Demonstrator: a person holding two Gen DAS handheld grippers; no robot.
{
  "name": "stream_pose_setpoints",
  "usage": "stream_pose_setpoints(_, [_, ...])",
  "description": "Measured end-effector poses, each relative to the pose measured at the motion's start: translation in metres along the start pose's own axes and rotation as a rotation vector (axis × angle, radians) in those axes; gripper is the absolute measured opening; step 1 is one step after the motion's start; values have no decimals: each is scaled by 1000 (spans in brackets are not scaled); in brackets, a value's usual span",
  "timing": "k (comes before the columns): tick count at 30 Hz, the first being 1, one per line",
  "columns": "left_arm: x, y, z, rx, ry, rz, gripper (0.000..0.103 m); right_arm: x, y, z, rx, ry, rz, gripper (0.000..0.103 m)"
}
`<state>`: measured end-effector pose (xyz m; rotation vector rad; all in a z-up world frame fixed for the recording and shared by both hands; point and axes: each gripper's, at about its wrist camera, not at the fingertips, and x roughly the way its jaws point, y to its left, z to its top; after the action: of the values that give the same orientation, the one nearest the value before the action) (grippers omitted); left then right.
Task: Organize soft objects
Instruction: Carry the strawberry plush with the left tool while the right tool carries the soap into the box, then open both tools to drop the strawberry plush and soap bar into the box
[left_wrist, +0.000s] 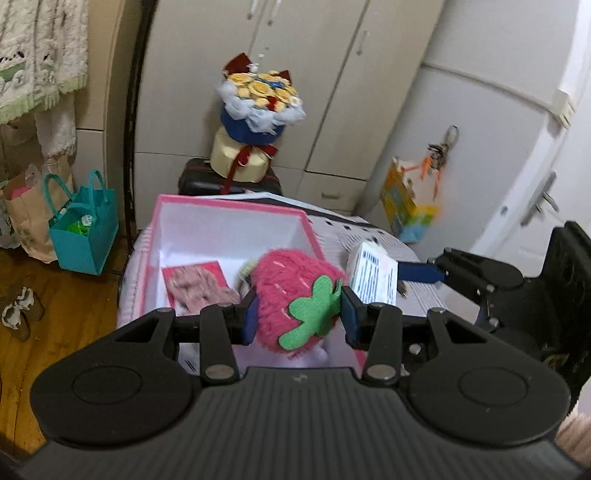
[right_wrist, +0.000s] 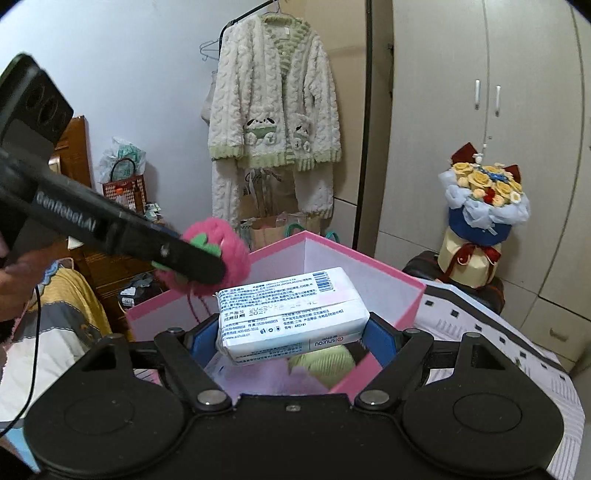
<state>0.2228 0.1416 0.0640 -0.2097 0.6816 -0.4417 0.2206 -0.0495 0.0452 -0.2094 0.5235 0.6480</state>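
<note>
Pink plush strawberry (left_wrist: 295, 299) is clamped in our left gripper (left_wrist: 297, 317), held over the pink box (left_wrist: 236, 214). Our right gripper (right_wrist: 291, 332) is clamped on a white tissue pack (right_wrist: 288, 310), also above the box. We judge this as the carry-to-box step. Next we need to lower both inside, clear of the pink knit piece (left_wrist: 201, 288) and green soft item (right_wrist: 325, 363), then release.

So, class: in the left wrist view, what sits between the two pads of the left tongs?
The left wrist view shows a pink plush strawberry with a green felt leaf, clamped between the left tongs above the pink box.
</note>
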Motion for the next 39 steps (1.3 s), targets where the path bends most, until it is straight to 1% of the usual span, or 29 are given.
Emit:
stream_pose_setpoints(3, [17,15,9,-5,5,31,43,24,-5,5,-40,34,3,84])
stream_pose_setpoints(7, [47,34,14,-25,28,73,43,55,-13,6,-95,96,6,84])
stream_pose_setpoints(9, [58,38,14,-3,40,106,43,65,-15,3,-109,122,13,84])
stream_pose_setpoints(12, [74,37,11,50,61,139,43,80,-13,2,-155,162,21,84])
stream_pose_setpoints(18, [102,33,6,83,98,183,44,106,-5,7,-253,235,57,84])
stream_pose_setpoints(19, [105,32,4,81,91,198,47,110,-2,6,-288,255,48,84])
stream_pose_setpoints(21, [110,29,-2,76,88,244,47,115,2,4,-341,276,26,86])
stream_pose_setpoints(23, [112,25,-4,89,100,249,48,117,5,2,-361,280,10,87])
stream_pose_setpoints(24, [110,24,-4,83,93,247,49,115,4,1,-357,277,6,88])
stream_pose_setpoints(26, [104,22,-2,77,76,252,65,105,2,0,-321,251,-5,88])
stream_pose_setpoints(28, [93,19,-1,77,53,266,74,88,-3,1,-261,215,2,89])
stream_pose_setpoints(30, [80,16,-1,82,40,255,76,66,-6,4,-215,172,13,89])
stream_pose_setpoints(31, [72,14,-1,79,38,245,76,51,-7,5,-196,141,4,89])
stream_pose_setpoints(34, [50,6,-4,76,23,210,76,22,-13,6,-118,87,-29,89])
stream_pose_setpoints(37, [27,-7,-8,97,4,174,80,-7,-25,3,-6,59,-12,89])
stream_pose_setpoints(39, [15,-16,-11,108,-1,159,80,-22,-31,-2,43,50,-7,89])
